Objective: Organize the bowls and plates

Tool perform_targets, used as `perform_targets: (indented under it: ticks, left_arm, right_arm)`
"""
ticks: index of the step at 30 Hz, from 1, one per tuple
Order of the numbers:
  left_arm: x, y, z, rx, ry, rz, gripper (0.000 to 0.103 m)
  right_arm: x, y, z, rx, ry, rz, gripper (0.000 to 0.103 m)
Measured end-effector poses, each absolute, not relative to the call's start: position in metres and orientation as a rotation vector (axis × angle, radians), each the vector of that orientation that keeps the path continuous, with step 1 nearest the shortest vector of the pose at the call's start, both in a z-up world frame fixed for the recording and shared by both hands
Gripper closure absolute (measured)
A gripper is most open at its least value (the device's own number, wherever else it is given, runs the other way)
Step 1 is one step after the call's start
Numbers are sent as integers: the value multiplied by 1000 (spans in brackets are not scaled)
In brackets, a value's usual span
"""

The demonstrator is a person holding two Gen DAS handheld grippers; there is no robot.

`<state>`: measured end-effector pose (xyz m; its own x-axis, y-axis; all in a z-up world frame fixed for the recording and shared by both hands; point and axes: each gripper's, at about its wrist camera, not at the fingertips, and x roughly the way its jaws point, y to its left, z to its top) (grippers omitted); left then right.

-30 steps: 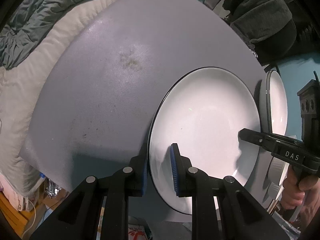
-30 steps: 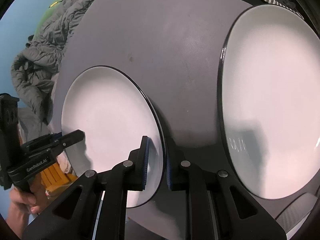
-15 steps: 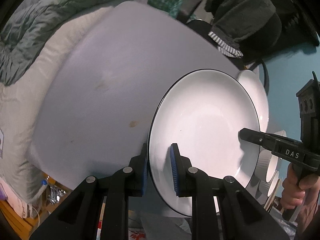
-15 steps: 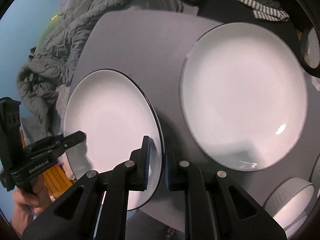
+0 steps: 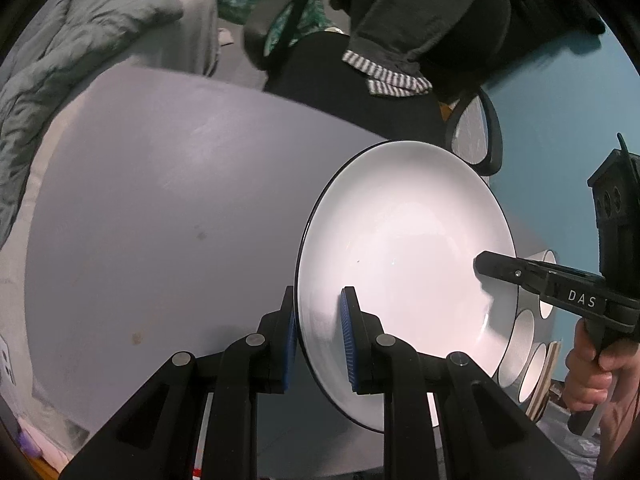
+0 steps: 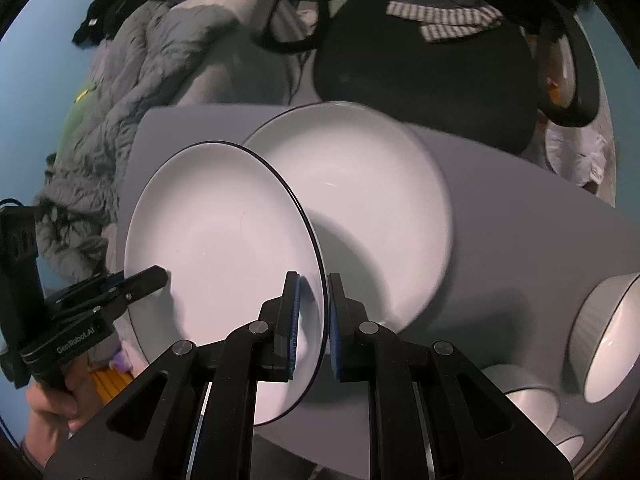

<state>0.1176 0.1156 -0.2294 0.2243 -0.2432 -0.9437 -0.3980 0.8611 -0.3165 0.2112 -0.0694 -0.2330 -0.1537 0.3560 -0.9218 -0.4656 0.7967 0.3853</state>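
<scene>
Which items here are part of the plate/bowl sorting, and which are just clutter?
Job:
- held plate, gripped at opposite rims by left claw and right claw
- second plate on the table
- ribbed bowls

Clutter:
- grey blanket
- office chair
- striped cloth

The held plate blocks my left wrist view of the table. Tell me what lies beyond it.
Observer: A second white plate lies flat on the grey table, partly behind the held plate.
Operator: Report the right gripper's grip.
Observer: The right gripper is shut on the held plate's rim, a blue pad on each face.
Operator: Name what's right of the second plate.
Observer: Ribbed white bowls, apart from it, near the table's edge.
</scene>
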Motion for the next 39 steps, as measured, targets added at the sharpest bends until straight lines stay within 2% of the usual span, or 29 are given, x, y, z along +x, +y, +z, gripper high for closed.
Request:
perform_targets:
  ticks: [10,26,30,33,36,39]
  left_arm:
    - [153,88,-246,-541,1420,137,83]
    - [167,81,-260,-509,1465,172,82]
    - [172,77,-261,-465,1477,161,75]
    - [176,76,-261,-447,1488,163,74]
    - [178,78,-261,-445,1492,176,66]
    - [177,83,-261,-452,1498,201,65]
  right_arm:
    - [244,-100,-254,-53,1603,693,90]
    - [253,-98,-262,-73,1617,669,89]
    - [258,-98,-263,-70,1627,660,89]
    - [258,-96,-263,-78,1637,657,88]
    - [258,-96,-262,-77,1641,638,87]
    - [259,-95,-260,-88,1646,621,87]
